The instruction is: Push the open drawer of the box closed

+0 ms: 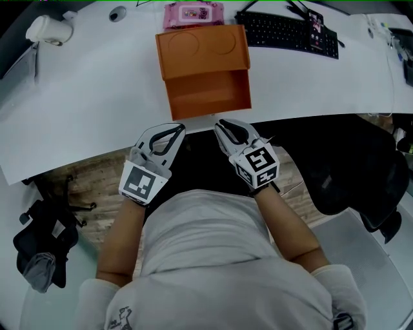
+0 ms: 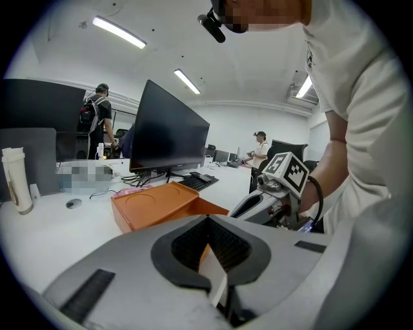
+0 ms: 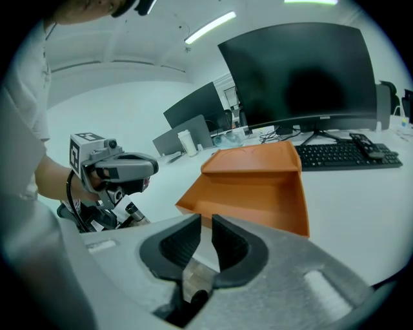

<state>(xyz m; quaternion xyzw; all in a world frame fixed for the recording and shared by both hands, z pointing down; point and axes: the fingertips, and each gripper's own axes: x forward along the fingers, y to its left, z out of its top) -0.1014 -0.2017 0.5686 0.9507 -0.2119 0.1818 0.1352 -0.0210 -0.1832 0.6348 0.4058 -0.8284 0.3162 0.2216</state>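
An orange box (image 1: 201,46) stands on the white table (image 1: 84,109), its drawer (image 1: 210,93) pulled out toward me and empty. Both grippers hover at the table's near edge, just short of the drawer front. My left gripper (image 1: 179,127) is by the drawer's left corner, jaws shut on nothing (image 2: 208,219). My right gripper (image 1: 221,124) is by the drawer's middle, its jaws a narrow gap apart with nothing between them (image 3: 206,220). In the right gripper view the drawer (image 3: 258,193) lies straight ahead, and the box (image 2: 158,206) shows ahead in the left gripper view.
Behind the box lie a pink case (image 1: 192,14) and a black keyboard (image 1: 290,32). A white cup (image 1: 48,29) is at the far left, a monitor (image 2: 168,135) at the back. A black chair (image 1: 361,174) stands at my right, a black bag (image 1: 42,248) on the floor at my left.
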